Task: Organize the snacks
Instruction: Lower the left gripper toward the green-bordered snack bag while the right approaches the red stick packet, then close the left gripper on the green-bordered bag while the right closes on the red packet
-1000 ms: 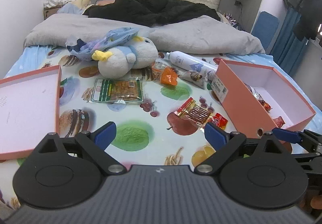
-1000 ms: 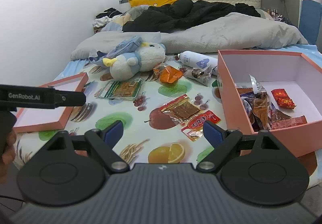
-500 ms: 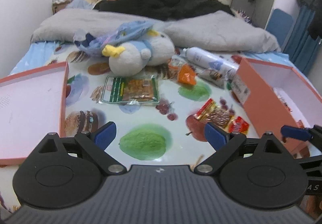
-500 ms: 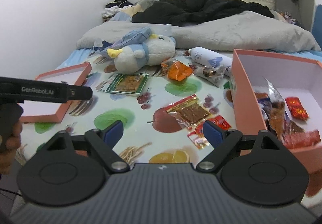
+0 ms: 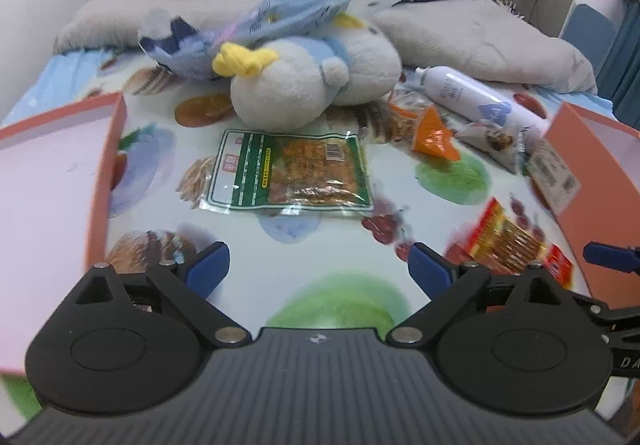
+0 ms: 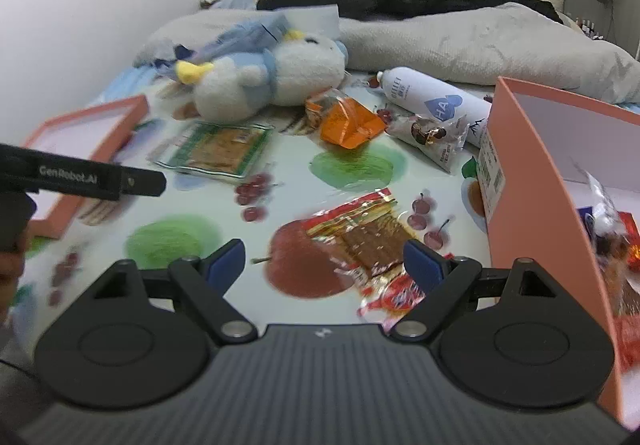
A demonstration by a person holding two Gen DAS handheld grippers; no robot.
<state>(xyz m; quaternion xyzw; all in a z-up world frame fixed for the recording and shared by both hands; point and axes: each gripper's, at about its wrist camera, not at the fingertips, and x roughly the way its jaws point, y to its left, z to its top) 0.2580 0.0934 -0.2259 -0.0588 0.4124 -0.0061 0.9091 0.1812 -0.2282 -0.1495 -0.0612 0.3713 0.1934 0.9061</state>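
Green snack packet [image 5: 289, 175] flat by plush; red packet [image 6: 362, 231] flat beside open pink box [image 6: 532, 181] holding snacks.

"GenRobot.AI" stands in white letters on the black bar of the left gripper [image 6: 86, 178], at nine o'clock in the right wrist view. The white bottle [image 6: 434, 103], at one o'clock, carries a blue heart with the letters "HA". Print on the snack packets and the box label is too blurred to read.
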